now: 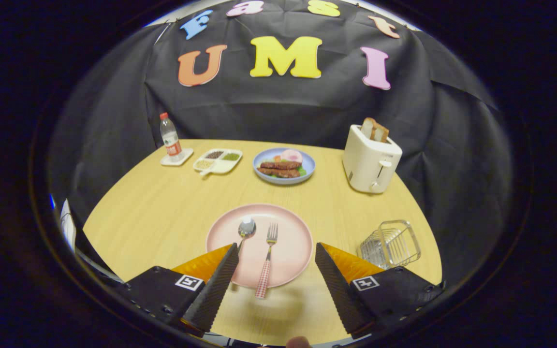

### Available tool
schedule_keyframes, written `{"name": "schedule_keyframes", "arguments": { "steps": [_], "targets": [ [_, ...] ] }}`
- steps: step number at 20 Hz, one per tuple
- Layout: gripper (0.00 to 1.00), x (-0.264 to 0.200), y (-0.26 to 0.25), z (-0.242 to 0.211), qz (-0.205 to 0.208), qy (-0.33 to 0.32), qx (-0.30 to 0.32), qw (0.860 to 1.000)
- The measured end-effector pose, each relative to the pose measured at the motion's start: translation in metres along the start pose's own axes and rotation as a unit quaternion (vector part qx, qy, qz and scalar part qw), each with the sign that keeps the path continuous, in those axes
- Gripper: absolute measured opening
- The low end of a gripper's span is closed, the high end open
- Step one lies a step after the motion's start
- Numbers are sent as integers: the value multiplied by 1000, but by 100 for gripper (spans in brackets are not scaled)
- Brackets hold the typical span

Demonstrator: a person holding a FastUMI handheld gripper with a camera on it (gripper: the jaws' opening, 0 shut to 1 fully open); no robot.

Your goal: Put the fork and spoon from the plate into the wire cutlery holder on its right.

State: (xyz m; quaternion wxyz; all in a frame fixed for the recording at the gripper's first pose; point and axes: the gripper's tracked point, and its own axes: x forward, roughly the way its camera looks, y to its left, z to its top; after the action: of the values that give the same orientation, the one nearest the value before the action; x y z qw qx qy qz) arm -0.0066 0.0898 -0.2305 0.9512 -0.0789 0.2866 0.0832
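Wooden table point(162, 203) is bearing a pink plate point(293, 227) with spoon point(246, 228) and fork point(268, 258) lying side by side; the gripper point(276, 256), fingers spread apart and empty, is hovering over them, apparently approaching for a first pick; the next move calls for lowering onto one handle, then carrying it right to the wire holder point(390, 244).

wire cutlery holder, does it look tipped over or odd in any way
Yes: the wire cutlery holder, right of the pink plate, seems to lie tilted with its open mouth facing sideways, not standing upright. The fork and spoon lie neatly on the plate. The tongs are open.
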Motion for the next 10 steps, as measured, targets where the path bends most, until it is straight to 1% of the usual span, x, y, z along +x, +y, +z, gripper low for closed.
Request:
{"name": "schedule_keyframes", "arguments": {
  "steps": [2, 5, 8, 10],
  "targets": [
    [96, 15, 2, -21, -5, 23, -10, 1000],
    [84, 34, 6, -43, -6, 52, -18, 998],
    [72, 48, 8, -52, -10, 73, -24, 997],
    [61, 55, 8, -57, -14, 84, -17, 996]
  ]
}}
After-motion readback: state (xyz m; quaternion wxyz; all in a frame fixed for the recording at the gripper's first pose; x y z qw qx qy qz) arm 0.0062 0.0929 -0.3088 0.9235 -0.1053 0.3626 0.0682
